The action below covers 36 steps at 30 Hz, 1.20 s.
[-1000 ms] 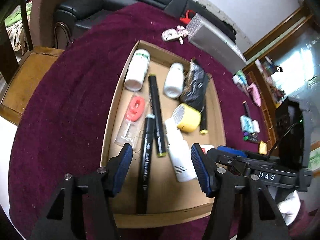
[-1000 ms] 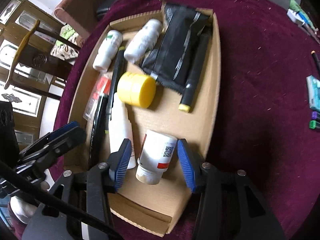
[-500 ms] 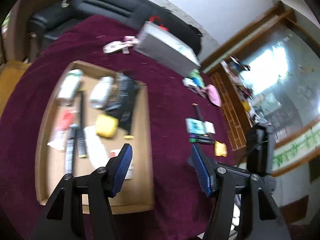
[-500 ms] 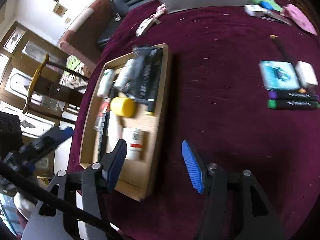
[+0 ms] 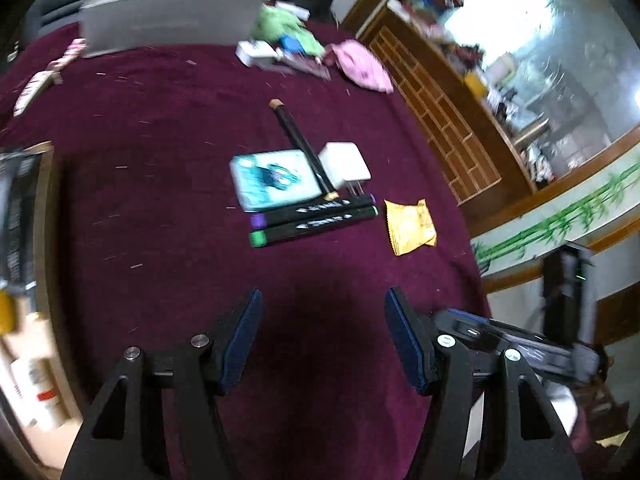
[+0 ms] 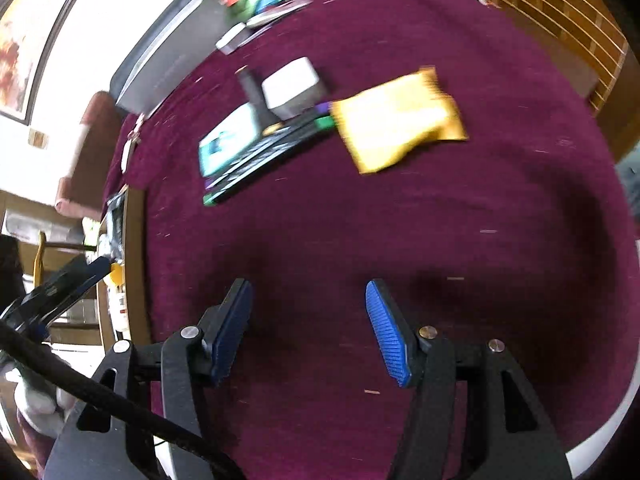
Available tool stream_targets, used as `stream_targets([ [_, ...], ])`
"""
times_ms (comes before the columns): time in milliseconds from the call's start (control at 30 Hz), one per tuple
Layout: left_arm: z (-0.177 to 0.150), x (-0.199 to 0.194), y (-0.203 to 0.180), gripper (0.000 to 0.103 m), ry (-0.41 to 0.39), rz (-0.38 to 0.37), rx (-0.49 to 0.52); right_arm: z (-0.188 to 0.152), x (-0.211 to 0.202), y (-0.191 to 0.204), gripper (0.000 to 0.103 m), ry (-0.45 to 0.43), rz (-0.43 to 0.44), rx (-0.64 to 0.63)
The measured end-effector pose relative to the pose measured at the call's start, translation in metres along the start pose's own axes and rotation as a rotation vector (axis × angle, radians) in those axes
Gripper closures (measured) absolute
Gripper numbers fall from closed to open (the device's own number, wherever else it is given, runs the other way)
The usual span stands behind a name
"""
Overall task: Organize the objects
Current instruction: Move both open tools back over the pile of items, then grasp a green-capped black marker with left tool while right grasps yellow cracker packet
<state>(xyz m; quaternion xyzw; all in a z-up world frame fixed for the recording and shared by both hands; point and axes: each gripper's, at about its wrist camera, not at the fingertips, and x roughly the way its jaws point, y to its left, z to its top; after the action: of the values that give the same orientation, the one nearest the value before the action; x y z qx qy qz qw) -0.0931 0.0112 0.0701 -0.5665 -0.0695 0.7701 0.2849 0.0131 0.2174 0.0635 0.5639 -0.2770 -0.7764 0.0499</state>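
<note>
Both hand-held grippers (image 5: 323, 340) (image 6: 308, 330) hover level, jaws spread, over maroon cloth (image 5: 168, 184).

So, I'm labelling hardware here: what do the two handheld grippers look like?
Both the left gripper and right gripper have black angular frames with silver rivets and ribbed blue finger pads. A thick black cable crosses the right wrist view.

Matt maroon cloth tablecloth (image 5: 168, 208), crinkly yellow packet (image 5: 410, 226), cardboard tray (image 5: 44, 216)
</note>
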Motion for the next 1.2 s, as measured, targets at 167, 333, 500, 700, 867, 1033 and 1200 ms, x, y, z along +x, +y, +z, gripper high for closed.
stream_targets([
  [167, 0.013, 0.041, -0.025, 0.046, 0.032, 0.054, 0.072, 0.003, -0.019, -0.037, 0.044, -0.018, -0.020, 0.042],
  [333, 0.032, 0.070, -0.017, 0.046, 0.020, 0.138, 0.084, 0.004, -0.034, -0.073, 0.044, -0.028, -0.033, 0.080],
  [500, 0.040, 0.093, -0.009, 0.047, 0.015, 0.173, 0.062, 0.006, -0.034, -0.083, 0.044, -0.017, -0.034, 0.076],
  [700, 0.013, 0.106, -0.035, 0.046, 0.154, 0.024, 0.138, 0.007, -0.023, -0.079, 0.044, 0.015, -0.023, 0.050],
  [867, -0.007, 0.094, -0.057, 0.046, 0.181, -0.040, 0.194, 0.010, -0.023, -0.079, 0.044, 0.018, -0.018, 0.038],
  [1033, -0.002, 0.108, -0.059, 0.046, 0.149, 0.116, 0.176, 0.009, -0.019, -0.080, 0.044, 0.027, -0.016, 0.041],
  [1200, -0.010, 0.122, -0.082, 0.044, 0.105, 0.231, 0.228, 0.004, -0.018, -0.079, 0.044, 0.033, -0.022, 0.040],
])
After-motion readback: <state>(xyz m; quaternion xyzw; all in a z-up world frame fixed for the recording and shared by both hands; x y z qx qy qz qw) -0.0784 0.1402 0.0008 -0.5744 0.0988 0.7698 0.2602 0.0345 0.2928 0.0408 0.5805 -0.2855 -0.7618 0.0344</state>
